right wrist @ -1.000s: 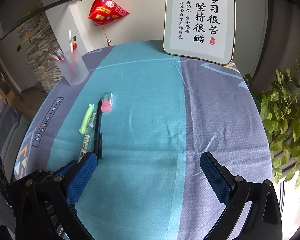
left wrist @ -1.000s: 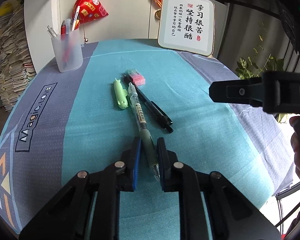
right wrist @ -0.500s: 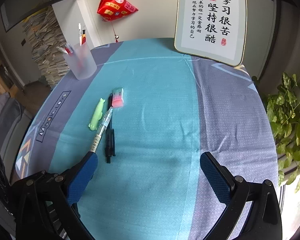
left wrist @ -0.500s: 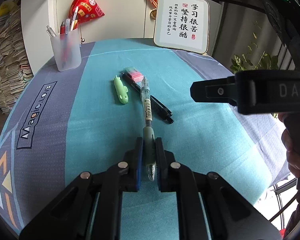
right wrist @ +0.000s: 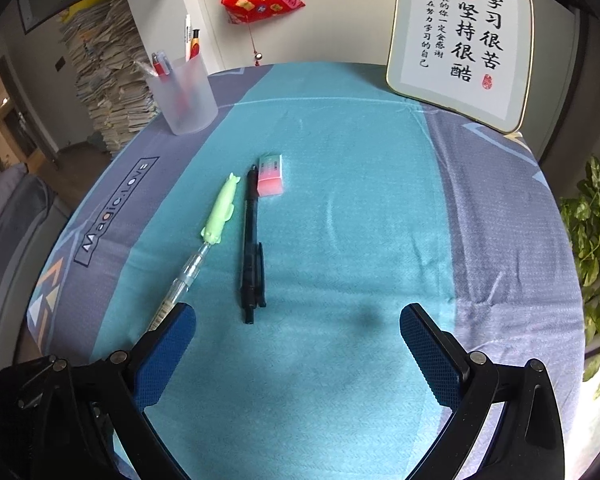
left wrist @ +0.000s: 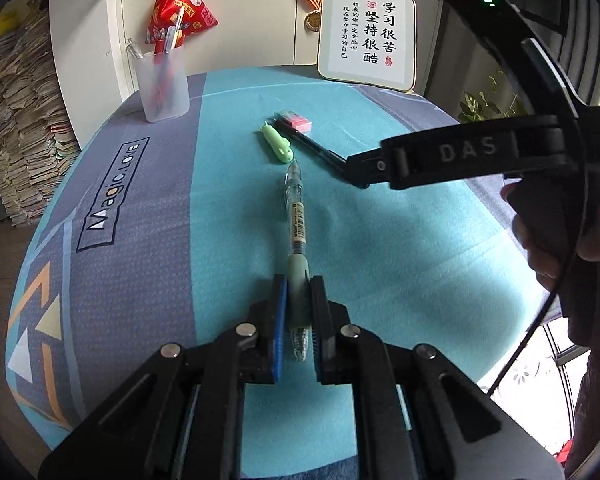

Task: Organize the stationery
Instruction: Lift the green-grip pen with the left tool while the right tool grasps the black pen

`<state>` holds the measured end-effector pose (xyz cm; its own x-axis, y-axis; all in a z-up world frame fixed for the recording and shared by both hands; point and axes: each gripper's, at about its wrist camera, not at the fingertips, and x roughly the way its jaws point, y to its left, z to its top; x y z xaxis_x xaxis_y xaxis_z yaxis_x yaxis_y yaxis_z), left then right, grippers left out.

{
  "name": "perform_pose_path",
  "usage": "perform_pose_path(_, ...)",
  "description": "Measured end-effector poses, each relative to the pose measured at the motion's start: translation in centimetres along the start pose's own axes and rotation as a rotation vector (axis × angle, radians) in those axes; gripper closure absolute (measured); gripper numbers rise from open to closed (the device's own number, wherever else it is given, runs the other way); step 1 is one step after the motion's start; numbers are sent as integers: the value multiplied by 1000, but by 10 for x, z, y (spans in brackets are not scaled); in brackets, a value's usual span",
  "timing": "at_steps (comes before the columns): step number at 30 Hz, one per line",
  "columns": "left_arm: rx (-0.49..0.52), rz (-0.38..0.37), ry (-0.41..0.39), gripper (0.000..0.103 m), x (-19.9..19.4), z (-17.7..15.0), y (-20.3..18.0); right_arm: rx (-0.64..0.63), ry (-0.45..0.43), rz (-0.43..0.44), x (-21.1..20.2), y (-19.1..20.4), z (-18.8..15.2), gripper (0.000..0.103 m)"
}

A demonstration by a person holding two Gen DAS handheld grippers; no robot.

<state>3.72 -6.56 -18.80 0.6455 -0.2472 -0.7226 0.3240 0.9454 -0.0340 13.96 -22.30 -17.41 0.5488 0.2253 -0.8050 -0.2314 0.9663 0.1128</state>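
On the teal tablecloth (left wrist: 228,216): left gripper (left wrist: 298,316) clamps the green-grip gel pen (left wrist: 297,232).
Right gripper (right wrist: 298,344) spread wide, empty, near the black pen (right wrist: 251,248).

In the left wrist view the right gripper (left wrist: 364,170) covers the near end of the black pen (left wrist: 312,146), and only part of the hand (left wrist: 572,232) behind it shows. In the right wrist view a blue pad hides the lower barrel of the clear pen (right wrist: 186,276). Its label print is too small to read.
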Motion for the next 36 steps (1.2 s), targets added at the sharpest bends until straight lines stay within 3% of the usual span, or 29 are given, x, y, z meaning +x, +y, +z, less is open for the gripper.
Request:
perform_pose_path(5, -55, -1, 18, 94, -13, -10, 24, 1, -6, 4, 12, 14, 1, 1)
perform_pose_path(14, -109, 91, 24, 94, -12, -6, 65, -51, -41, -70, 27, 36, 3, 5)
perform_pose_path(16, -111, 105, 20, 94, -10, -4, 70, -69, -53, -101, 29, 41, 2, 6)
perform_pose_path(26, -118, 130, 18, 94, -8, -1, 78, -69, -54, -101, 29, 41, 3, 11)
perform_pose_path(29, -122, 125, 21, 94, -8, -1, 80, -49, -48, -116, 25, 36, 4, 26)
perform_pose_path(30, -125, 123, 21, 94, -8, -1, 80, -47, -46, -118, 23, 34, 4, 36)
perform_pose_path(31, -127, 123, 21, 93, -8, 0, 79, -44, -46, -118, 21, 32, 3, 53)
perform_pose_path(32, -126, 124, 21, 93, -7, 1, 79, -36, -47, -114, 18, 29, 2, 63)
perform_pose_path(33, -124, 124, 20, 93, -7, 1, 79, -29, -43, -105, 16, 27, 0, 85)
perform_pose_path(36, -125, 121, 21, 93, -7, 1, 80, -20, -38, -71, 11, 21, -6, 85)
